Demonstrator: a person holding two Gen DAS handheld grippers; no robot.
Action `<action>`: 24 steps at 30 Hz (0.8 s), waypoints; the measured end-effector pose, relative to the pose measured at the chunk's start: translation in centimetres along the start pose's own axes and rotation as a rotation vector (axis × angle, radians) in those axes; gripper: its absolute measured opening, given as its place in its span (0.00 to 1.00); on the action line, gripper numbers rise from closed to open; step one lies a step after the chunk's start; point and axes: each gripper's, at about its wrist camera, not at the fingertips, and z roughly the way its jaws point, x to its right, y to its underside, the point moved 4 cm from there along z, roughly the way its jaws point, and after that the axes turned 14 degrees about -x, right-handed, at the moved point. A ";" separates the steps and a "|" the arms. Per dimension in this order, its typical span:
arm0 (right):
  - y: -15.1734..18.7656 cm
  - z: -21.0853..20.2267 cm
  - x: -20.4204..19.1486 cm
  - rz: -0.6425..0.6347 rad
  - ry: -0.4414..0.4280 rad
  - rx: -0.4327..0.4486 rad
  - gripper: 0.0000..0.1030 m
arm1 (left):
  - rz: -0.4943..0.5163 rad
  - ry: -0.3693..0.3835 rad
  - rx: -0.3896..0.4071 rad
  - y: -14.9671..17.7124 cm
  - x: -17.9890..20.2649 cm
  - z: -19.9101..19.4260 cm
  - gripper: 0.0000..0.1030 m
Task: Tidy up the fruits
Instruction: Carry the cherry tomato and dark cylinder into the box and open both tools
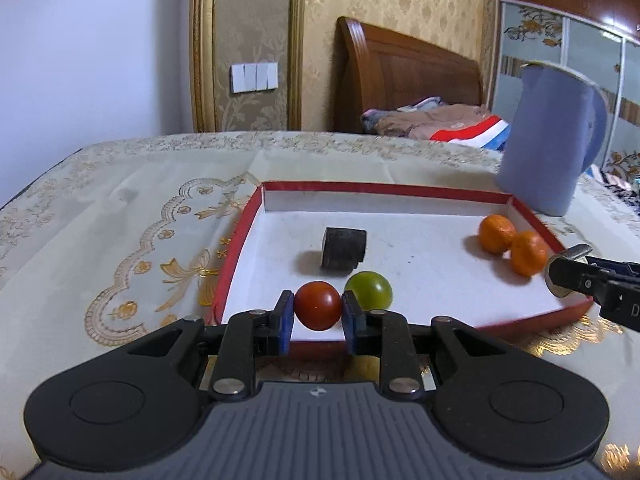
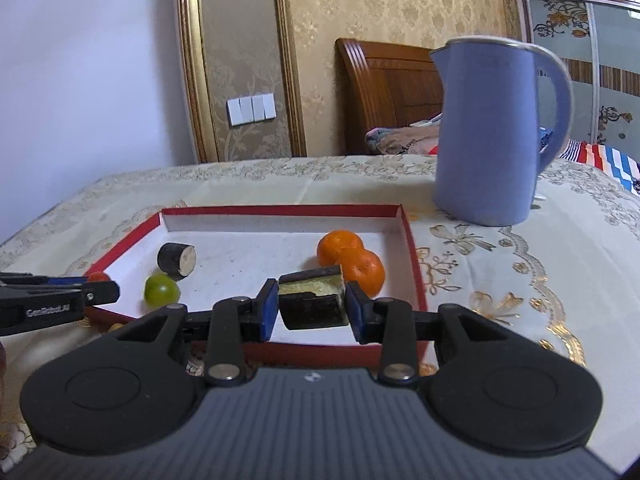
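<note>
Pinching red tomato [image 1: 318,311]: left tool [image 1: 316,314] | pinching dark eggplant chunk [image 2: 313,300]: right tool [image 2: 312,306]

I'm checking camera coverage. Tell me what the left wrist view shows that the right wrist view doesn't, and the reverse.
Only the left wrist view shows the left gripper with jaws closed on the red tomato. Only the right wrist view shows the right gripper gripping a dark eggplant piece. Both show the red tray, green tomato, two oranges, another eggplant chunk and blue kettle.
</note>
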 end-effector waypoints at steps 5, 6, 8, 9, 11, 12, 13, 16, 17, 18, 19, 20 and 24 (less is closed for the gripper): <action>-0.5 2.3 -0.6 -0.015 0.010 -0.050 0.33 | -0.007 -0.027 -0.024 -0.5 0.1 1.9 0.24; -0.6 2.7 -0.7 -0.018 0.012 -0.059 0.33 | -0.009 -0.032 -0.030 -0.6 0.0 2.3 0.24; -0.6 3.5 -0.9 -0.031 0.019 -0.077 0.33 | -0.013 -0.044 -0.043 -0.8 -0.1 3.0 0.24; -0.7 3.8 -1.0 -0.038 0.024 -0.083 0.33 | -0.018 -0.045 -0.050 -0.9 -0.2 3.3 0.24; -0.8 4.5 -1.3 -0.051 0.036 -0.096 0.33 | -0.023 -0.049 -0.056 -1.1 -0.3 3.7 0.24; -0.9 4.9 -1.4 -0.053 0.043 -0.100 0.33 | -0.024 -0.055 -0.058 -1.2 -0.4 3.9 0.24; -1.0 5.2 -1.3 -0.054 0.049 -0.103 0.33 | -0.027 -0.061 -0.059 -1.2 -0.4 4.1 0.24; -1.5 5.7 -1.4 -0.063 0.061 -0.098 0.31 | -0.026 -0.065 -0.055 -1.6 -0.4 4.5 0.24; -1.6 5.9 -1.4 -0.059 0.061 -0.100 0.31 | -0.023 -0.069 -0.053 -1.7 -0.3 4.6 0.24; -1.7 6.1 -1.5 -0.060 0.065 -0.097 0.30 | -0.021 -0.073 -0.049 -1.7 -0.3 4.7 0.24; -1.8 6.2 -1.6 -0.065 0.073 -0.096 0.30 | -0.021 -0.076 -0.047 -1.8 -0.3 4.7 0.24; -2.0 6.4 -1.7 -0.068 0.080 -0.096 0.30 | -0.018 -0.081 -0.044 -1.9 -0.2 4.8 0.24; -2.2 6.9 -1.6 -0.070 0.083 -0.097 0.30 | -0.006 -0.092 -0.028 -2.0 -0.1 5.0 0.24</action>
